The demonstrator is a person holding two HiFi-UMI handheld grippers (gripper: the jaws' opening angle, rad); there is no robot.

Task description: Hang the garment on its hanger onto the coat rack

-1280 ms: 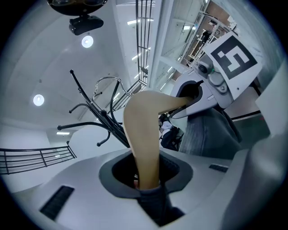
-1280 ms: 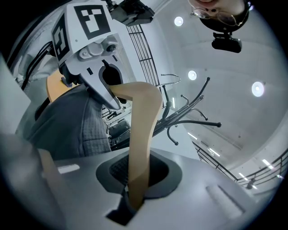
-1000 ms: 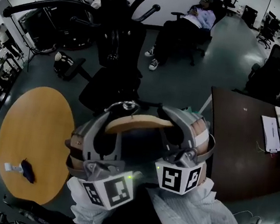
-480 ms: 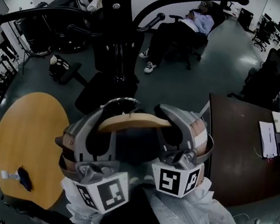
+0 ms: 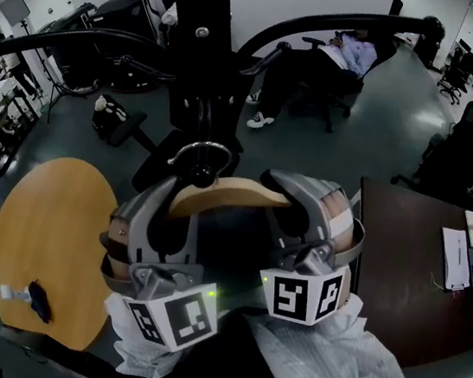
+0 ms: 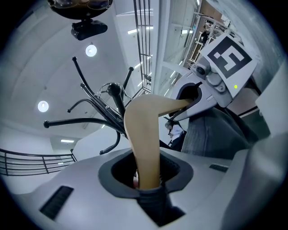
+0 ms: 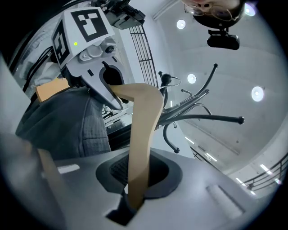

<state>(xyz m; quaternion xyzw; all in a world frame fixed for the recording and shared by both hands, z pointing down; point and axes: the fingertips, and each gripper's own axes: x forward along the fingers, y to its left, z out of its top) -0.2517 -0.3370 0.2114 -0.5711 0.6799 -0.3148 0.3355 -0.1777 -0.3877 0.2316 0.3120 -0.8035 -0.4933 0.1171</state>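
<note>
Both grippers are up in front of the person, sharing 1 pale wooden hanger [image 5: 233, 197] between them. The left gripper [image 6: 146, 179] clamps the hanger's left arm; its jaws have just eased open a shade, yet the wood sits between them with the pads on it. The right gripper [image 7: 135, 188] pinches the other arm, its jaws drawn close on the wood. A dark grey garment [image 7: 67, 121] hangs from the hanger, bunched below and between the 2 grippers. The hanger's metal hook [image 5: 199, 154] stands up from the middle of the wood, just in front of the black coat rack [image 5: 201, 56], and is over none of the rack's curved arms, which sweep out to both sides above it. Off to the left stands a round wooden table [image 5: 48, 227] with a small dark object [image 5: 37, 302] on it, and to the right a dark desk [image 5: 399, 276] with papers. Beyond the rack a person [image 5: 324, 61] reclines in an office chair
</note>
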